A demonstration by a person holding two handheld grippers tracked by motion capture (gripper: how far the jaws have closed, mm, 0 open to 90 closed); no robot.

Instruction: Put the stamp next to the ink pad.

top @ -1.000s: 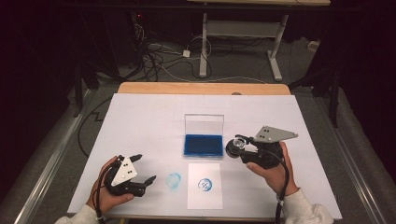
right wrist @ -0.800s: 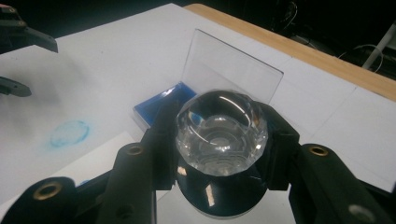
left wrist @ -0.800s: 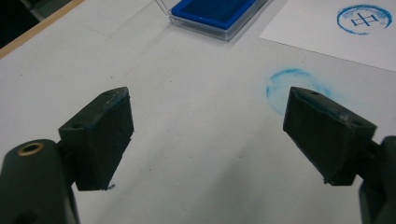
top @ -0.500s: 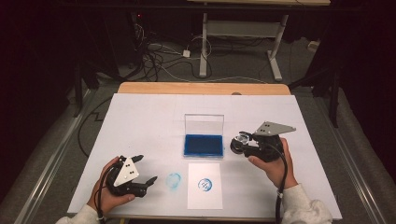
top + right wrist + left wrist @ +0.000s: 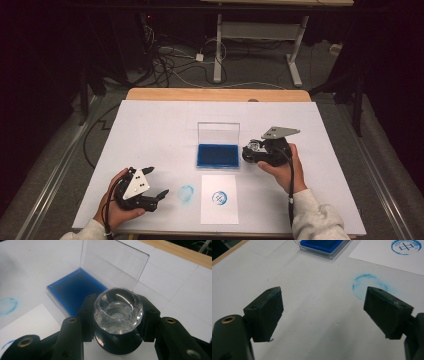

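Your white table cover (image 5: 150, 130) fills the middle of the high view. At its centre sits the blue ink pad (image 5: 217, 155), in a clear case with the lid (image 5: 218, 132) standing upright along the far edge. Below the pad, lower centre, lies the white paper sheet (image 5: 219, 199), already bearing a round blue print (image 5: 219, 197). Left of the sheet there is a fainter blue smudge (image 5: 186, 194) on the cover itself.

Your right gripper (image 5: 252, 152) is just right of the pad, right of centre. Its jaws are clamped on the stamp (image 5: 118, 311), a round piece with a faceted clear knob and a dark base. In the right gripper view the pad lies up and to the left of the stamp, close but apart, and the stamp looks to be above the table cover beside the case, not over the ink.

Your left gripper (image 5: 155, 185) rests at lower left, well apart from the pad. Its jaws stand wide and hold nothing; the smudge shows between them in the left gripper view.

Judgement: the right hand is the nearer by far. The coming move turns on a short shift leftward in the high view, to bring the stamp's base squarely over the blue before lowering. Keep clear of the upright lid.
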